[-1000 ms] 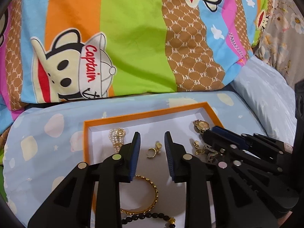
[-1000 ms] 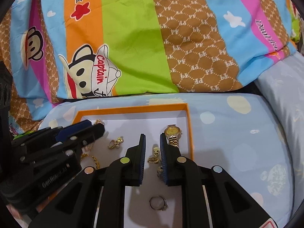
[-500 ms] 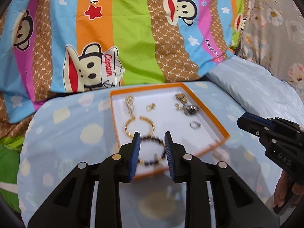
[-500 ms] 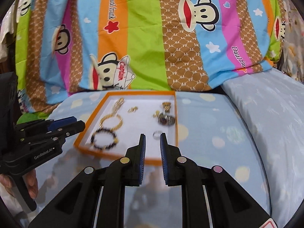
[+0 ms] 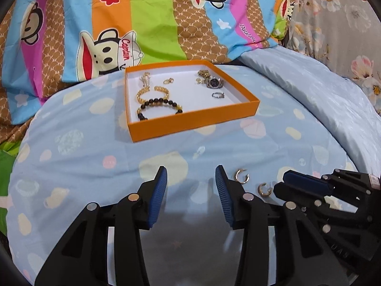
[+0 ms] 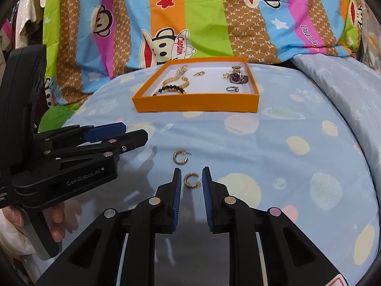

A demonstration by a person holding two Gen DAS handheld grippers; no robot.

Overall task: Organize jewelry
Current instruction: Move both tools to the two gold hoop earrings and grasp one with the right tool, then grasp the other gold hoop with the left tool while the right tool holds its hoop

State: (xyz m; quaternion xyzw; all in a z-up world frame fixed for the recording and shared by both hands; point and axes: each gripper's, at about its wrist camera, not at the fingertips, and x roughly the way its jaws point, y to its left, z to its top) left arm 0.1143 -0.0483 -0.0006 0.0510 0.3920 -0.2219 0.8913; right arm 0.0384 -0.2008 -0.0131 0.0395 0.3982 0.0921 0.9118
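left gripper (image 5: 190,178): withdrawn from over the orange tray (image 5: 190,119) to bare sheet on its near side, jaws apart, empty | right gripper (image 6: 191,181): also pulled back from the tray, jaws apart, framing near hoop earring (image 6: 192,180), not clamped | second hoop earring (image 6: 181,156) between it and the tray | judgement: earrings are next, tray-bound

Light blue bedsheet (image 6: 273,143) with pastel blobs covers the bed. On it: orange tray (image 6: 197,102), two gold hoop earrings (image 6: 181,157) (image 6: 191,180) lying apart, near the front.
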